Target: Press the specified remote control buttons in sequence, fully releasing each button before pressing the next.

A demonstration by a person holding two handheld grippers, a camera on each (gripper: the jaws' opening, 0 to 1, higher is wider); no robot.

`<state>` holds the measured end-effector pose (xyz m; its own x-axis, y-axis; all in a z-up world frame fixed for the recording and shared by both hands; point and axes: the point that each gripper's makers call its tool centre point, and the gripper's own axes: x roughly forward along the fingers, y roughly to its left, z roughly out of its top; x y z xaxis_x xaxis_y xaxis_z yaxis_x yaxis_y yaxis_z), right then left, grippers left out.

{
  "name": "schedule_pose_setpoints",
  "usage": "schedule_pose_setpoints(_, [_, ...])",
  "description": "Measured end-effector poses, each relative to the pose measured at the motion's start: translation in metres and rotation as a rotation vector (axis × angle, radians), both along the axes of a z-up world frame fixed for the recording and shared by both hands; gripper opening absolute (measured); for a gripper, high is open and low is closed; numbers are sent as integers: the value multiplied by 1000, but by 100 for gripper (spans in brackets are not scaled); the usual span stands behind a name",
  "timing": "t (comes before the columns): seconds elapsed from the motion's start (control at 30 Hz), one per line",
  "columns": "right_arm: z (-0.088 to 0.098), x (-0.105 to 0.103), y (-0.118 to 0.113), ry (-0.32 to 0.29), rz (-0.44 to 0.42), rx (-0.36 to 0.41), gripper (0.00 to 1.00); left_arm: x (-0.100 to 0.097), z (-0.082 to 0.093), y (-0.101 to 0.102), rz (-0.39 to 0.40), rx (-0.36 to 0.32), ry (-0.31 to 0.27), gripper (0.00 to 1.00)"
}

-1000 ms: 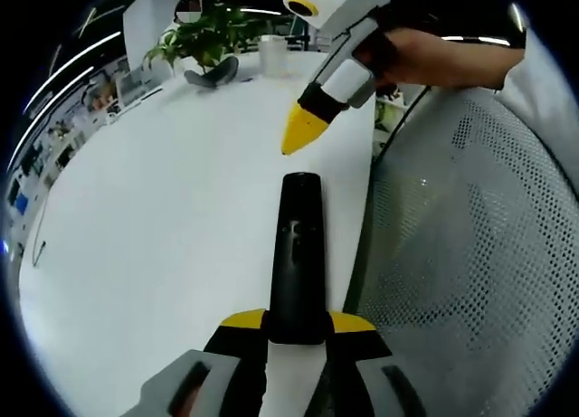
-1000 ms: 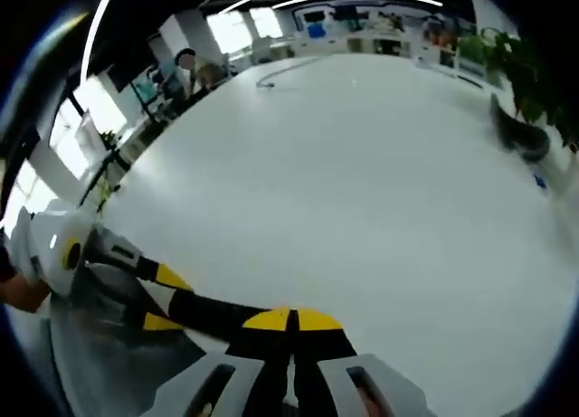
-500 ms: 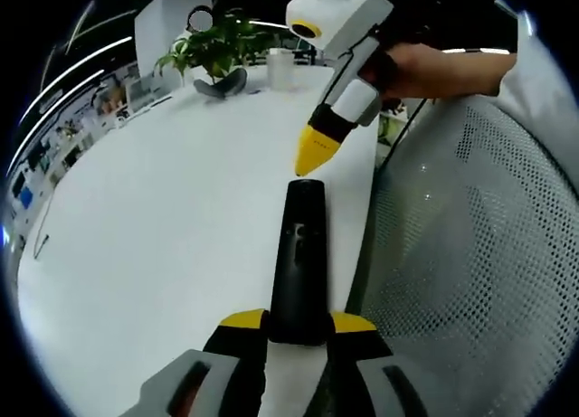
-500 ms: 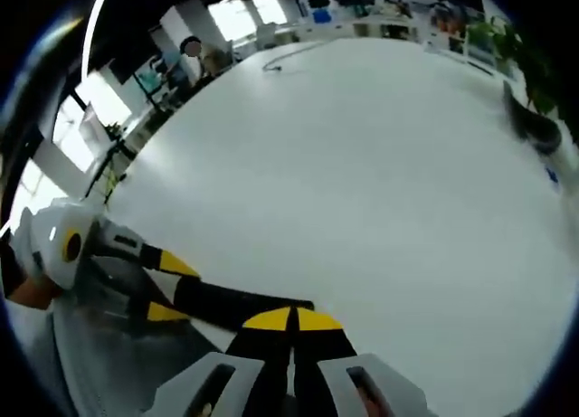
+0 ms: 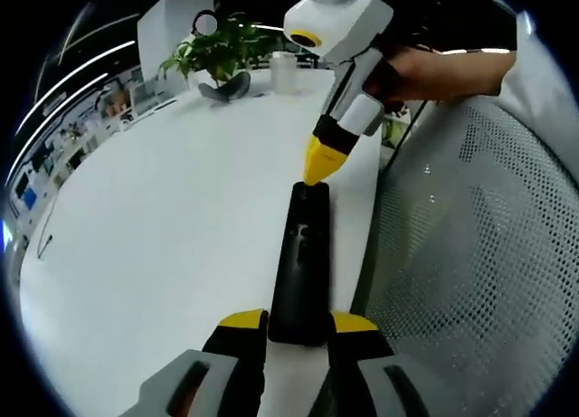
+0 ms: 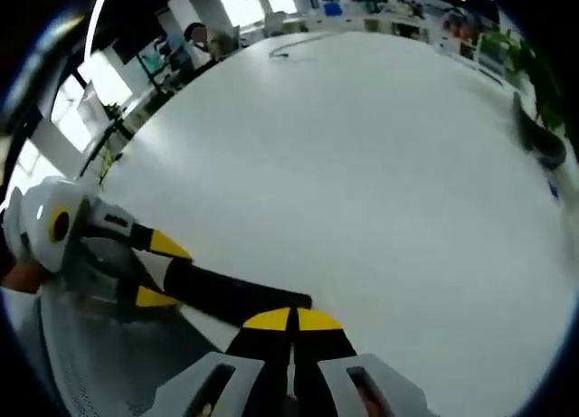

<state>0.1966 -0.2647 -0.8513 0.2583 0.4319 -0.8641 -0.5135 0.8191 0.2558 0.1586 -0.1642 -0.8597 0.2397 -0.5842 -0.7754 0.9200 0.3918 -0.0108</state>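
We see the long black plastic remote control (image 5: 301, 263) lying flat on the broad white table (image 5: 163, 227), close to the table's edge, where a grey perforated mesh chair back (image 5: 461, 254) stands just beside it. Its long axis runs parallel to that edge, one end pinched between the yellow-tipped jaws of the left gripper (image 5: 298, 321), the other end pointing away along the table toward a green leafy potted plant (image 5: 222, 51) and a white cup (image 5: 282, 69) at the far end. The right gripper (image 5: 319, 168), its yellow tips pressed together into a single point, comes down on the remote's far end; from the left gripper view the tip appears to touch the top face there, though we cannot tell how firmly. A hand (image 5: 434, 69) grips its white body above the chair.

In the right gripper view the remote control (image 6: 231, 295) lies across the lower left, with the left gripper (image 6: 149, 270) clamped on its outer end and the right gripper's own tips (image 6: 291, 319) closed over the near end. On the side of the remote away from the chair, the table lies open and bare for a long way, with a thin dark cable (image 6: 289, 46) well apart near the far rim.
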Motion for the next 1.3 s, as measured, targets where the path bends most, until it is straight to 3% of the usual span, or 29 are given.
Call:
schedule_pose_setpoints(0.23, [0,0,0,9,-14,17,0,1,0,-1,12,3,0,25])
schedule_pose_setpoints(0.57, [0,-1,1,-24,38,-19,0,1,0,-2,-1,-4,-5,24])
schedule_pose_setpoints(0.77, [-2,-1,3,-113,207,-160,0,1,0,-2,-4,-10,-6,24])
schedule_pose_setpoints(0.83, [-2,-2,4,-115,232,-190,0,1,0,-2,-4,-11,-6,24])
schedule_pose_setpoints(1.1, [-3,0,3,-85,203,-192,0,1,-1,-3,-3,-12,-8,24])
schedule_pose_setpoints(1.3, [-2,0,1,-106,98,-133,0,1,-1,-3,-2,-10,-9,24])
